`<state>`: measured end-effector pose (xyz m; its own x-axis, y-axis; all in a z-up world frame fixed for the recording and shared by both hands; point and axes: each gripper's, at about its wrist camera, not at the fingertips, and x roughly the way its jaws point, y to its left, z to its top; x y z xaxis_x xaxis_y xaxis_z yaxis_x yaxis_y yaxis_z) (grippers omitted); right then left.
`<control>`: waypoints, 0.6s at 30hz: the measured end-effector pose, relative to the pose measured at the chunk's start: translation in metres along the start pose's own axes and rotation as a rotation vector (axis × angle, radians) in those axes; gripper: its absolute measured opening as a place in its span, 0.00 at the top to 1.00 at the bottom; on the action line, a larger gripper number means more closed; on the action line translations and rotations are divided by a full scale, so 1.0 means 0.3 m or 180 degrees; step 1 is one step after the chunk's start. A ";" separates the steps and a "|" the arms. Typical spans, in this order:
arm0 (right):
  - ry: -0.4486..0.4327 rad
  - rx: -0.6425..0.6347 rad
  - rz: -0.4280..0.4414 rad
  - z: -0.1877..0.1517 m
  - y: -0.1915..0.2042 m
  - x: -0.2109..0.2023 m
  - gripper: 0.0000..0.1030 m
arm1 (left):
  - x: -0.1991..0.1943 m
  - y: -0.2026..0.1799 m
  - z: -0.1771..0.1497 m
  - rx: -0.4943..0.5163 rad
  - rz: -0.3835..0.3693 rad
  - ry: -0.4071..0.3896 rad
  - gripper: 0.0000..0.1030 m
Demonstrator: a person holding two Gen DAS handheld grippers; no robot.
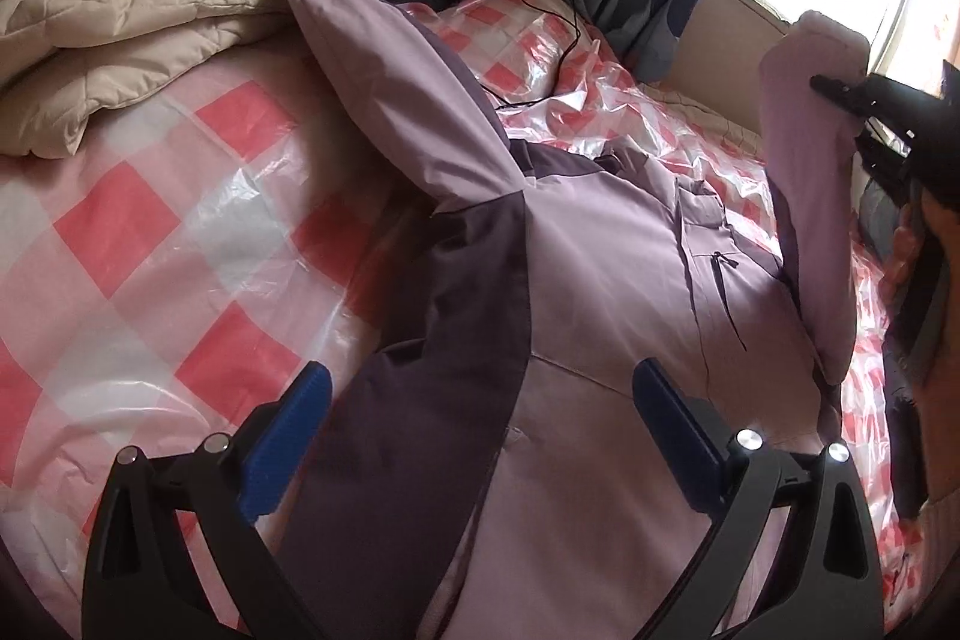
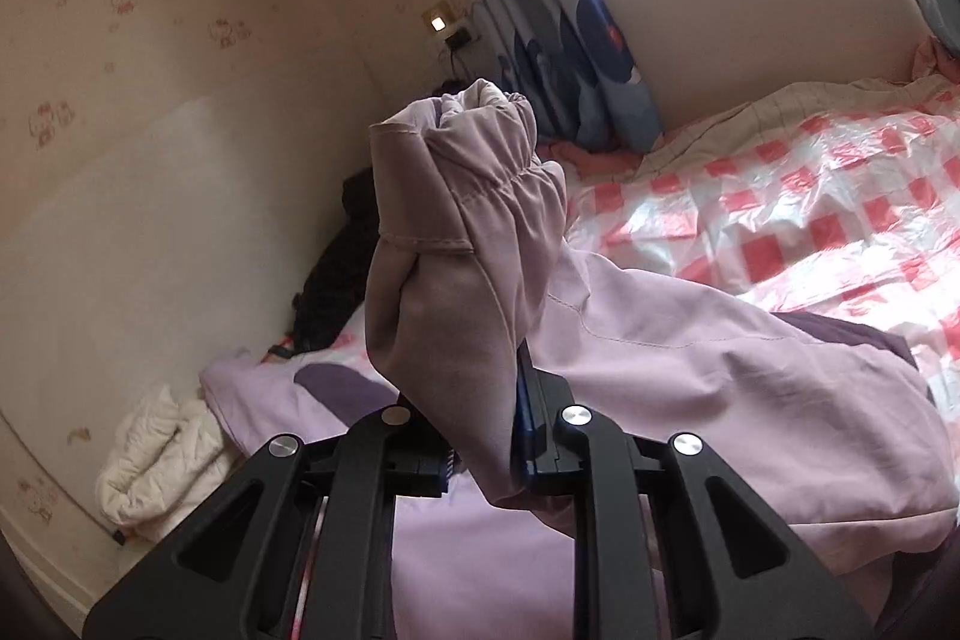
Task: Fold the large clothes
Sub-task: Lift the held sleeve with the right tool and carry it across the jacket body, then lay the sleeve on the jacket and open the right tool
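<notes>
While the lilac and dark-purple padded jacket [image 1: 606, 280] lies spread across the bed with its pink-checked plastic-covered sheet [image 1: 138, 232], the right hand-held gripper [image 2: 480, 436] is clamped on the jacket's elastic-cuffed sleeve [image 2: 474, 220], lifting it above the body. The left hand-held gripper [image 1: 480, 436] hovers over the jacket's lower part, blue fingers [image 1: 288, 436] spread wide, holding nothing. A cream quilt [image 1: 114, 28] sits at the bed's far corner.
</notes>
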<state>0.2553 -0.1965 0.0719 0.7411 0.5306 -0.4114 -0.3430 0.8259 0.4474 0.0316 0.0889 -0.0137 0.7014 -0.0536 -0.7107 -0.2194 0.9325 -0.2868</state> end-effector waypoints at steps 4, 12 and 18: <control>0.0347 -0.0235 -0.0080 -0.161 0.067 0.173 0.84 | 0.000 0.030 0.013 -0.0082 -0.0016 0.0023 0.06; 0.0813 -0.0314 -0.0346 -0.417 0.077 0.421 0.84 | 0.002 0.073 0.023 -0.0192 -0.0035 0.0060 0.06; 0.1057 -0.0482 -0.0408 -0.499 0.085 0.505 0.80 | 0.005 0.081 0.025 -0.0219 -0.0070 0.0092 0.06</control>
<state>0.2725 -0.0665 -0.0978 0.5647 0.4335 -0.7023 -0.3595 0.8952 0.2635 0.0324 0.1141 -0.0169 0.6870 -0.0851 -0.7217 -0.2509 0.9043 -0.3454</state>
